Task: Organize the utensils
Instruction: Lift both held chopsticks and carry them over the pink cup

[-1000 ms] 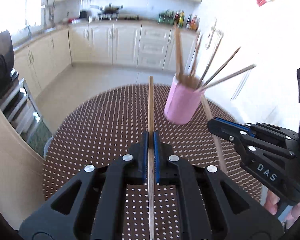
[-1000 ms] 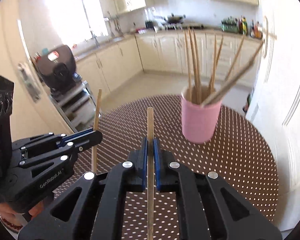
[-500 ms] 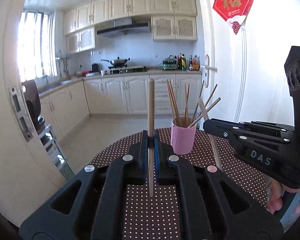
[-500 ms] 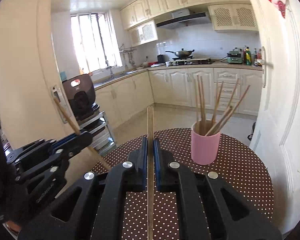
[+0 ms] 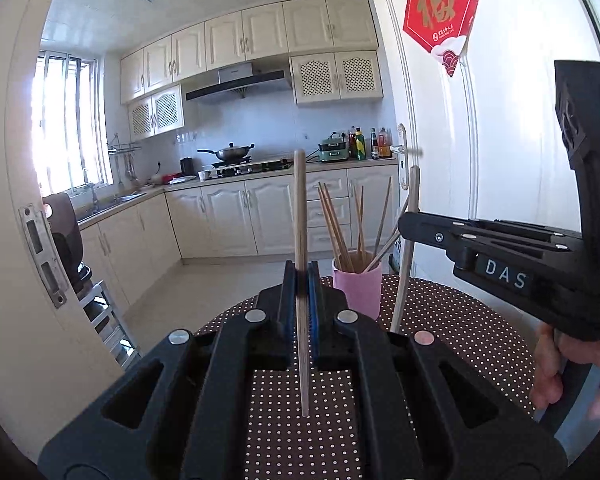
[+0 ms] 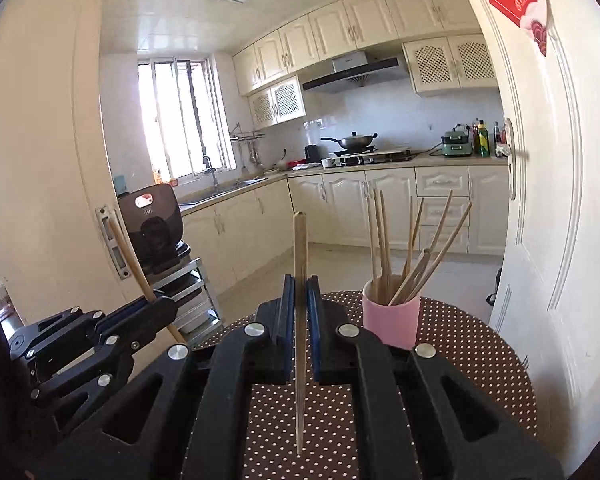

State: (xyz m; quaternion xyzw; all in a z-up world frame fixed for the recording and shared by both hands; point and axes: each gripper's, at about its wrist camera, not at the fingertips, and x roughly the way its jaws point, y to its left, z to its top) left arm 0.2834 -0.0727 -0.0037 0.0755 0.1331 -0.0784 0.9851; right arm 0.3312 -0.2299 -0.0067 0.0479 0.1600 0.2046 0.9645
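**A:** Why is each gripper carrying its stick upright like that?

**B:** I judge it is for dropping them into the pink cup (image 5: 357, 286), which is standing on the far part of the dotted table (image 5: 460, 320) with a handful of chopsticks already fanning out of it. The left gripper (image 5: 302, 292) is clamping one chopstick (image 5: 300, 220) between its blue pads, jaws nearly shut on it, the stick running almost vertically through the grip. The right gripper (image 6: 300, 300) is doing the same with its own chopstick (image 6: 300, 248).

**A:** So thin end down?

**B:** It is looking that way: both sticks are narrowing toward the bottom, and the lower tips are hanging free above the cloth, near the cameras. Held upright, each one would enter the cup's mouth end first.

**A:** And the cup, relative to the grippers?

**B:** Beyond both, a little to the right of each held stick, and apart from them.

**A:** What is escaping you?

**B:** The cup's base is being covered by the gripper bodies in both views, so I cannot tell how near the table's far edge it is sitting. Seen from the left wrist, the right gripper's pads are showing only edge-on. The hand (image 5: 572, 368) under it is being cut off at the right border. How many sticks are in the cup is hard to count, since they are overlapping, and nothing is showing whether more utensils are lying on the near table.
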